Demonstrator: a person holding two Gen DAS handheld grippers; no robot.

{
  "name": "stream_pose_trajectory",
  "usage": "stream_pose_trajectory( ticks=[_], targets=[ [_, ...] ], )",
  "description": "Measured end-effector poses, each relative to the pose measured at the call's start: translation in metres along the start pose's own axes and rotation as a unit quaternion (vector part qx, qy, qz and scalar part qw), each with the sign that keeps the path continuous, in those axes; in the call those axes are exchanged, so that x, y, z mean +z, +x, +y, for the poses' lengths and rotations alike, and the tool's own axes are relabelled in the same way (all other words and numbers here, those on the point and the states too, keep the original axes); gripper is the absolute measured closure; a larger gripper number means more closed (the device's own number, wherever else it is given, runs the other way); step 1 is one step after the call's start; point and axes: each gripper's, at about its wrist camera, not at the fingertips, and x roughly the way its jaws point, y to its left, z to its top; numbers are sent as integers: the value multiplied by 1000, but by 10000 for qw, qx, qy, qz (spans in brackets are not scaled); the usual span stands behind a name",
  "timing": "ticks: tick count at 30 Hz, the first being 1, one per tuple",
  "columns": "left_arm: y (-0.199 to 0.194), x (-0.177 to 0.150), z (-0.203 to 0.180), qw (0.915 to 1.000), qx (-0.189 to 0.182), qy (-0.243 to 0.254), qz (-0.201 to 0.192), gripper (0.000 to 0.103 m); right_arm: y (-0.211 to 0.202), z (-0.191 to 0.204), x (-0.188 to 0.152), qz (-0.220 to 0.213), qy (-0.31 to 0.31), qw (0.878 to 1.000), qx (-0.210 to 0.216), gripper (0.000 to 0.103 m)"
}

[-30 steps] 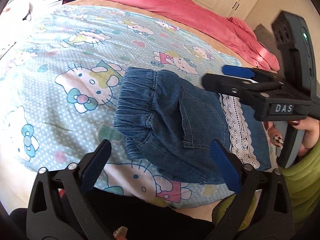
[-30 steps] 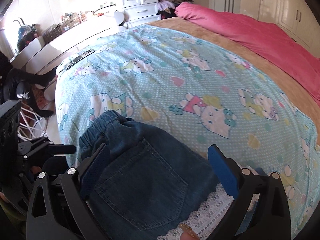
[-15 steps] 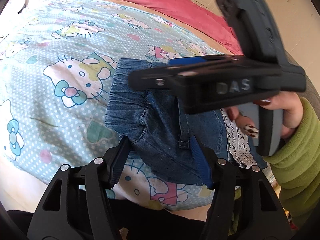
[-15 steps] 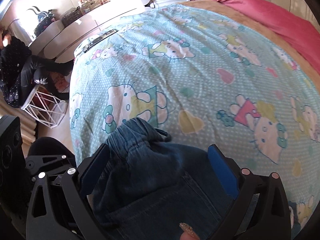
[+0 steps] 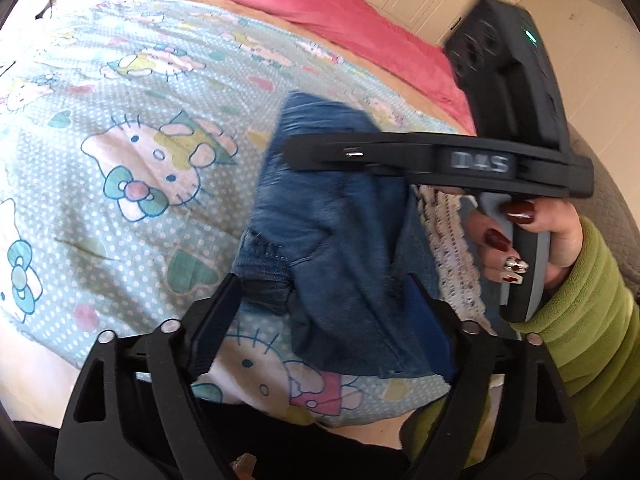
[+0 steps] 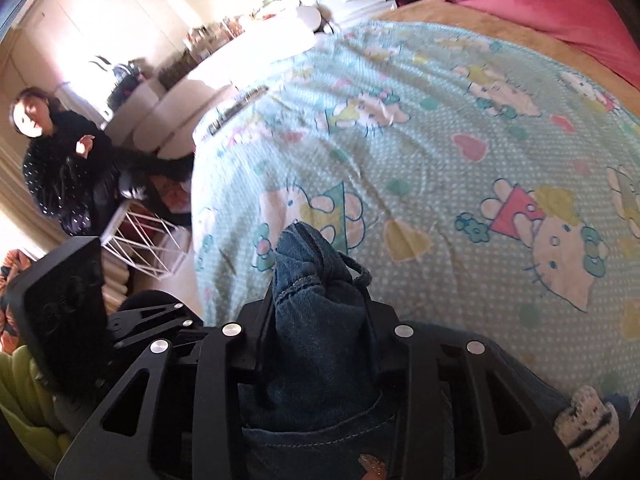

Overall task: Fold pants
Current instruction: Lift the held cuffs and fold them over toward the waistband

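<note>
The blue denim pants with a white lace hem lie folded on the Hello Kitty bedsheet. My left gripper has its fingers closed in on the near edge of the denim, which bunches between them. My right gripper is shut on the elastic waistband end of the pants, which sticks up between its fingers. In the left wrist view the right gripper reaches across the pants from the right, held by a hand in a green sleeve.
A pink quilt lies at the far side of the bed by white wardrobes. In the right wrist view a person in black sits left of the bed near a white rack and a cluttered desk.
Both grippers went from wide open to closed on the pants. The right gripper swung across over the waistband and pinched it, and the denim now bunches up.
</note>
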Motion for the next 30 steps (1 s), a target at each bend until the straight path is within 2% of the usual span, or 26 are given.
stream_pose_trajectory(
  ticks=[6, 9, 12, 14, 16, 24, 27, 28, 30],
  targets=[
    [0, 3, -14, 9995, -256, 145, -70, 16, -59, -5, -14, -524, -46, 9984, 189, 70],
    [14, 5, -21, 9984, -560, 66, 96, 11, -79, -8, -22, -690, -106, 9974, 192, 70],
    [28, 11, -24, 9937, -1052, -267, 275, 11, -97, -19, -29, -867, 2, 9961, 157, 70],
    [32, 14, -30, 9923, -1168, -287, 285, 14, -106, -27, -34, -981, 109, 9950, 143, 70],
    [35, 19, -42, 9912, -1280, -217, 268, 29, -115, -35, -42, -1076, 206, 9939, 150, 70],
    [32, 23, -81, 9905, -1357, 144, 157, 32, -137, -55, -66, -1347, 569, 9892, 114, 67],
    [33, 23, -97, 9895, -1406, 326, 119, 32, -150, -61, -77, -1465, 695, 9868, 3, 62],
    [35, 22, -105, 9890, -1420, 402, 111, 32, -155, -64, -82, -1492, 738, 9860, -57, 54],
    [40, 12, -123, 9868, -1485, 632, 148, 32, -167, -69, -96, -1537, 849, 9842, -219, 45]
  ],
)
